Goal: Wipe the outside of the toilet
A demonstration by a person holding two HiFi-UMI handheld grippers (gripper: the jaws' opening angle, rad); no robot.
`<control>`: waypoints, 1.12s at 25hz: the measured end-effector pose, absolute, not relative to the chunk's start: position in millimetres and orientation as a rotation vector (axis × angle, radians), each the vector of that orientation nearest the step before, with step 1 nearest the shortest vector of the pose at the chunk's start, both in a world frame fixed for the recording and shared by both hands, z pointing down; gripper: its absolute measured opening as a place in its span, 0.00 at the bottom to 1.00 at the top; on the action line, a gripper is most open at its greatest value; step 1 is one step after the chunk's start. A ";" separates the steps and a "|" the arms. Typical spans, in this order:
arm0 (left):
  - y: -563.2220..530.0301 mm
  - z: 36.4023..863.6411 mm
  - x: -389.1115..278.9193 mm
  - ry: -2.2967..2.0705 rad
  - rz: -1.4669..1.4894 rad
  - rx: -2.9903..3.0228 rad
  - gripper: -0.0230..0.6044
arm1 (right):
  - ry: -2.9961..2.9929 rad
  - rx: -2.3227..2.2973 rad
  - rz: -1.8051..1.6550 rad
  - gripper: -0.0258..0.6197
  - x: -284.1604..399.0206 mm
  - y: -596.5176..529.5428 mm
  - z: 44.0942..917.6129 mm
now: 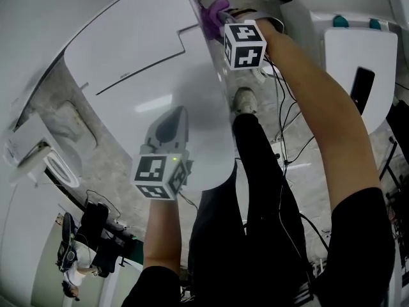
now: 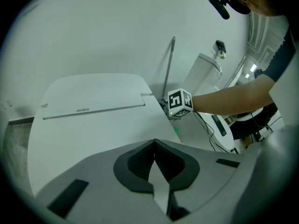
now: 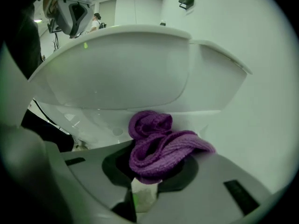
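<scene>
Head view looks steeply down on a white ceramic toilet (image 1: pixel 128 50) with its closed lid (image 1: pixel 121 40) filling the upper left. The left gripper (image 1: pixel 172 125) hangs over the front part of that lid, its marker cube nearest the camera. I cannot tell whether it touches the lid. In the left gripper view its fingers (image 2: pixel 136 163) are clenched tip to tip with nothing between them, and the flat lid stretches away just beyond them.

The right gripper (image 1: pixel 225 23) is held out at the toilet's right flank, near the back of the seat. A purple knitted cloth (image 1: pixel 214 10) bunches out past its marker cube there. In the right gripper view the fingers (image 3: pixel 114 164) are clamped on that cloth (image 3: pixel 156 143). The lower folds sit pinched between them. The rest rolls up and forward over the tips, with one fold trailing off to the right. The cloth lies up against the outer side of the bowl (image 3: pixel 117 69), tucked under the overhang of the lid, close to where the bowl meets the rear body.

Below the right arm in the head view, a shoe (image 1: pixel 245 100) stands on the floor beside the bowl, among dark cables (image 1: pixel 287 152). A second white toilet (image 1: pixel 348 43) stands well apart at the upper right, with a black flat device (image 1: pixel 362 88) lying on its lid.
</scene>
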State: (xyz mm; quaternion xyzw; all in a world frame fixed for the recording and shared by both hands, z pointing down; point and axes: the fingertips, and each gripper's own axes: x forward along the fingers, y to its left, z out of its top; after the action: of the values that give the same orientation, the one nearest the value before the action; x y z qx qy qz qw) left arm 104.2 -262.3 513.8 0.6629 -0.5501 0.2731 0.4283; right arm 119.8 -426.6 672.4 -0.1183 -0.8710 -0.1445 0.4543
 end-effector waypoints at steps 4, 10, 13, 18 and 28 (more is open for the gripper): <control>-247.0 520.6 107.0 -1.343 0.699 1.664 0.05 | -2.156 -0.291 -0.309 0.17 126.5 -403.3 674.2; -228.6 518.3 113.6 -1.281 0.726 1.710 0.05 | -2.158 -0.284 -0.228 0.17 145.0 -362.7 672.5; -219.7 517.2 114.2 -1.258 0.738 1.735 0.05 | -2.161 -0.269 -0.203 0.17 151.6 -342.5 672.4; -208.9 519.4 120.4 -1.194 0.751 1.797 0.05 | -2.149 -0.255 -0.189 0.17 164.3 -311.3 671.6; -156.6 529.4 134.0 -1.034 0.829 1.882 0.05 | -2.127 -0.205 -0.162 0.16 192.2 -249.7 674.3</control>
State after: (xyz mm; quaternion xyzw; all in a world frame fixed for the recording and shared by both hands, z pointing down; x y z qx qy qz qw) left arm 134.0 -156.6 529.4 0.7466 -0.4103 0.3290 0.4075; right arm 192.2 -249.7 674.3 -0.0839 -0.8714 -0.0664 0.4788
